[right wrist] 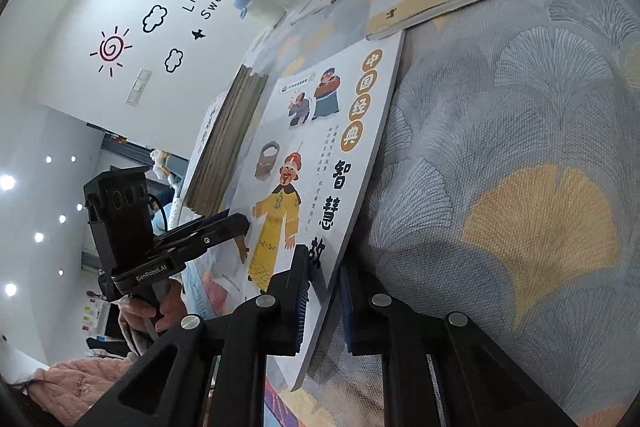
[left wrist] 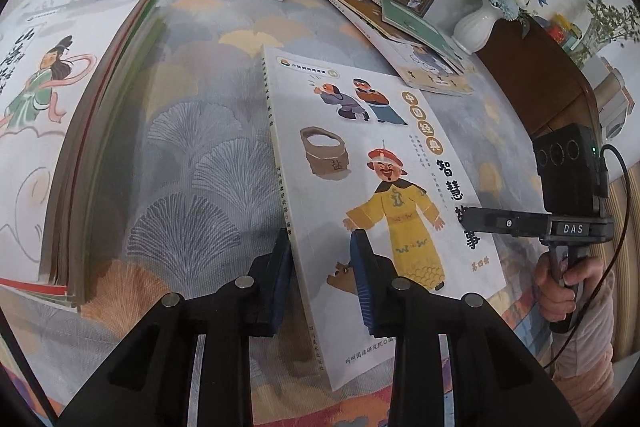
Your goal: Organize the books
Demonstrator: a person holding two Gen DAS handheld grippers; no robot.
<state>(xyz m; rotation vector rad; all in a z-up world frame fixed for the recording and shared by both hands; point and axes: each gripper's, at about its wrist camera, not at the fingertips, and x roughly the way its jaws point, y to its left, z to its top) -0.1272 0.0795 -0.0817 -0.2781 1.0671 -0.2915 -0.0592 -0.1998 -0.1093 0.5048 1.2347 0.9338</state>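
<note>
Two grippers are on one thin white picture book [left wrist: 380, 179], lying over the patterned tablecloth [left wrist: 208, 147]: the left gripper [left wrist: 320, 279] pinches its near spine-side edge and the right gripper [right wrist: 322, 291] is clamped on the opposite long edge. It looks light but floppy with a glossy cover, so a grip on both edges should stop it sagging or sliding. To the left waits a neat stack of picture books [left wrist: 80, 147]; the white vase [left wrist: 478, 27] holds blue and white flowers.
</note>
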